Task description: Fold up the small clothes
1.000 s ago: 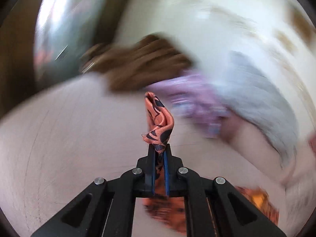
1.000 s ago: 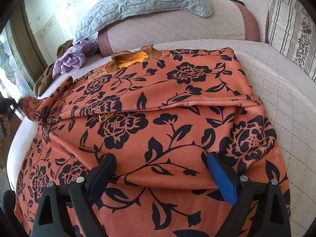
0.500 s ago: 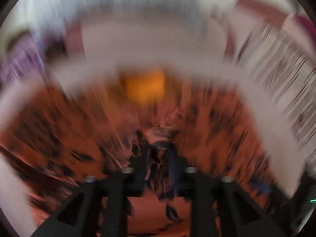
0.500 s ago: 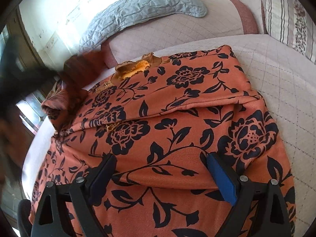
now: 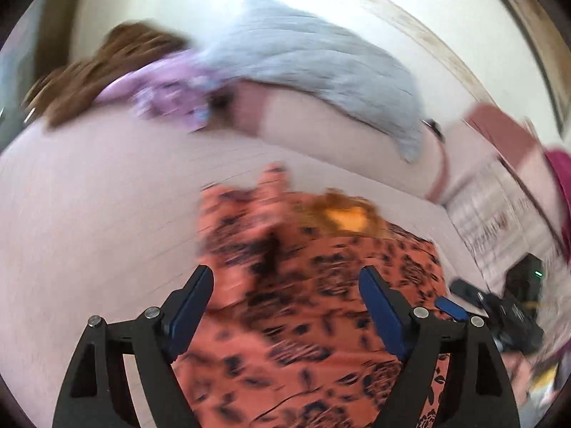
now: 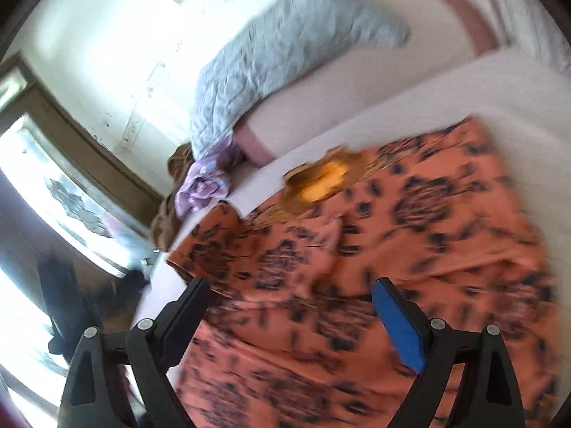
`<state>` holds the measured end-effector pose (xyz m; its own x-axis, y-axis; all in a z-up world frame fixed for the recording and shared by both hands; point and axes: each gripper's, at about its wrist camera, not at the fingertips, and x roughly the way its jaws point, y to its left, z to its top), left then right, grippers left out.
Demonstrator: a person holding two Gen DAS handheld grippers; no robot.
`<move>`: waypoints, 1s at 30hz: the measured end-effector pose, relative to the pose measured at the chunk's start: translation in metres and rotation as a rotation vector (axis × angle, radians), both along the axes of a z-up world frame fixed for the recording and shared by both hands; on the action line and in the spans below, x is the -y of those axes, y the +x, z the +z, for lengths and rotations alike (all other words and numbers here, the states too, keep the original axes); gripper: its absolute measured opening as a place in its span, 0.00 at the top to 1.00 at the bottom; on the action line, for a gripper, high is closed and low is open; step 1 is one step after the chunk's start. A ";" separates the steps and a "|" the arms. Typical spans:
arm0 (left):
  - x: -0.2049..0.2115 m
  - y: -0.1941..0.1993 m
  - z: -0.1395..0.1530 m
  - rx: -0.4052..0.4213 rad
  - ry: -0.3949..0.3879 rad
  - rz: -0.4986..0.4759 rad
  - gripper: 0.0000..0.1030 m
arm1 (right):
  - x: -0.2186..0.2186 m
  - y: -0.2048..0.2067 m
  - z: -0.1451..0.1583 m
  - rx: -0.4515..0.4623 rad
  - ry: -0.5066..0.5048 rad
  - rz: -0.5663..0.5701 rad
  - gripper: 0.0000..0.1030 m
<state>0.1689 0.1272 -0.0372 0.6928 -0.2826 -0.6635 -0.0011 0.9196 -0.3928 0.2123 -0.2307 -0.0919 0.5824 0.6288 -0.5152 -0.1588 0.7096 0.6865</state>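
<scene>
While your left gripper opens its jaws above the dress, pinching nothing, your right gripper hangs spread over that dress, spread flat on the bed.

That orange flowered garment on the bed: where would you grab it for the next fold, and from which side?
Probably the loose bunched flap at the orange flowered garment's far left corner. It stands up off the bed near the collar, giving pads an edge to pinch. Come from the bare left side with the left gripper, whose jaws are opening with nothing pinched between them.
</scene>
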 end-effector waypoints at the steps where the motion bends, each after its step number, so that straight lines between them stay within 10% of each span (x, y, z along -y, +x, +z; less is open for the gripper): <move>1: -0.013 -0.010 -0.008 -0.020 -0.020 0.037 0.19 | -0.008 0.014 -0.004 -0.033 0.007 0.017 0.10; 5: -0.054 -0.032 -0.038 -0.075 -0.073 0.133 0.19 | -0.038 0.067 -0.034 -0.211 -0.008 0.035 0.38; 10: -0.077 -0.045 -0.055 -0.099 -0.114 0.185 0.19 | -0.074 0.087 -0.058 -0.331 -0.189 0.052 0.36; 11: -0.079 -0.046 -0.056 -0.097 -0.115 0.185 0.19 | -0.081 0.087 -0.053 -0.319 -0.240 0.060 0.50; 12: -0.079 -0.046 -0.055 -0.096 -0.112 0.183 0.19 | -0.088 0.086 -0.047 -0.295 -0.293 0.075 0.94; 23: -0.065 -0.032 -0.037 -0.067 -0.068 0.148 0.19 | -0.016 0.062 0.079 0.054 -0.551 -0.084 0.93; 30: -0.017 0.051 -0.038 -0.141 -0.060 0.041 0.19 | 0.050 0.080 -0.061 -0.287 -0.453 -0.086 0.93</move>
<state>0.2200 0.1446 -0.0756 0.6054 -0.2978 -0.7381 -0.0972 0.8928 -0.4399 0.2922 -0.2808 -0.1531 0.4178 0.2628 -0.8697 0.0617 0.9469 0.3157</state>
